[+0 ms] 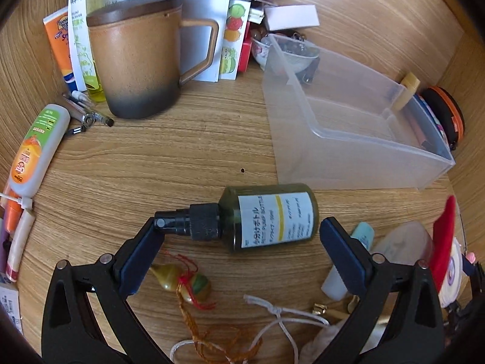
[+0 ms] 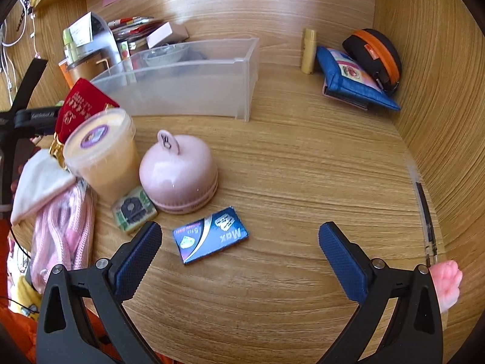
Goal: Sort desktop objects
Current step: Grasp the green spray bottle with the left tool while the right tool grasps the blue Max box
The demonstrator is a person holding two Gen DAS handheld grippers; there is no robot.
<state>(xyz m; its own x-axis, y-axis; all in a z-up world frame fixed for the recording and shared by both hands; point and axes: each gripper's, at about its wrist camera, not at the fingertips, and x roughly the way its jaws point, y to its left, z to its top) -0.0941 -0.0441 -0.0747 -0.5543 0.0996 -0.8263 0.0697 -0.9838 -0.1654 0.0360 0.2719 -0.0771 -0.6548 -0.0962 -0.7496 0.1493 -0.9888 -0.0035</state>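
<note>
In the left wrist view a dark green spray bottle (image 1: 266, 217) lies on its side on the wooden desk, black pump head to the left. My left gripper (image 1: 239, 236) is open, its fingers on either side of the bottle; the left pad is at the nozzle, the right pad just off the base. A clear plastic bin (image 1: 348, 127) stands behind it, also in the right wrist view (image 2: 188, 82). My right gripper (image 2: 239, 239) is open and empty over bare desk, next to a blue razor-blade box (image 2: 210, 235).
Left view: brown mug (image 1: 136, 63), tubes at left (image 1: 33, 151), gourd charm (image 1: 185, 282), white cord (image 1: 282, 318). Right view: pink dome (image 2: 178, 173), cream tub (image 2: 100, 151), red pouch (image 2: 81, 103), blue pouch (image 2: 354, 79), black-orange case (image 2: 376, 54), pen along right wall (image 2: 424, 209).
</note>
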